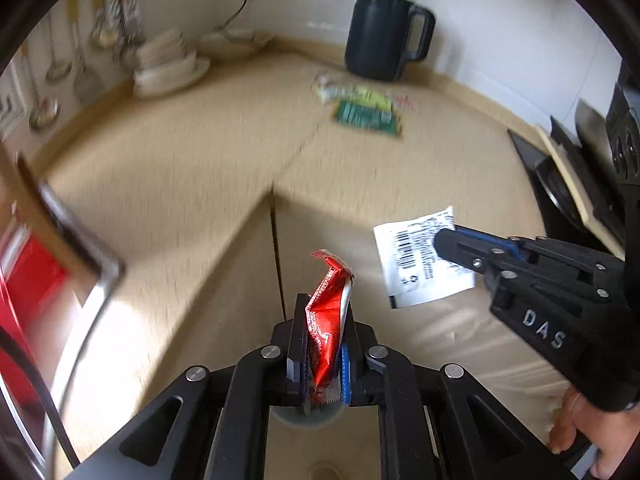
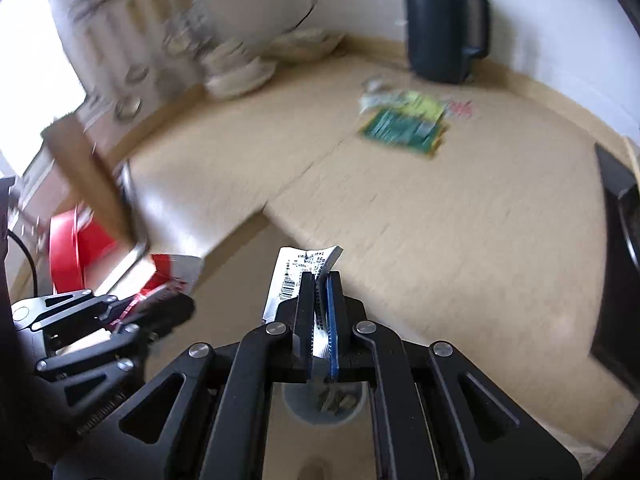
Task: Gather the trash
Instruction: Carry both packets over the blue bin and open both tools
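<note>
My left gripper (image 1: 322, 306) is shut on a crumpled red and white wrapper (image 1: 328, 312), which sticks up between its pads. My right gripper (image 2: 320, 278) is shut on a white receipt with a barcode (image 2: 289, 280). In the left wrist view the right gripper (image 1: 444, 242) comes in from the right with that receipt (image 1: 412, 256) in it. The right wrist view shows the left gripper (image 2: 176, 306) at the lower left with the red wrapper (image 2: 168, 276). Both hang above the front of a beige countertop (image 1: 192, 160). Further back lie a green packet (image 1: 366, 118) and a yellow-green wrapper (image 1: 360, 94).
A dark kettle (image 1: 384, 34) stands at the back by the wall. Stacked white plates (image 1: 166, 66) and hanging utensils (image 1: 56, 64) fill the back left. A black hob (image 1: 560, 188) lies on the right. A red container (image 2: 76, 248) sits low at the left.
</note>
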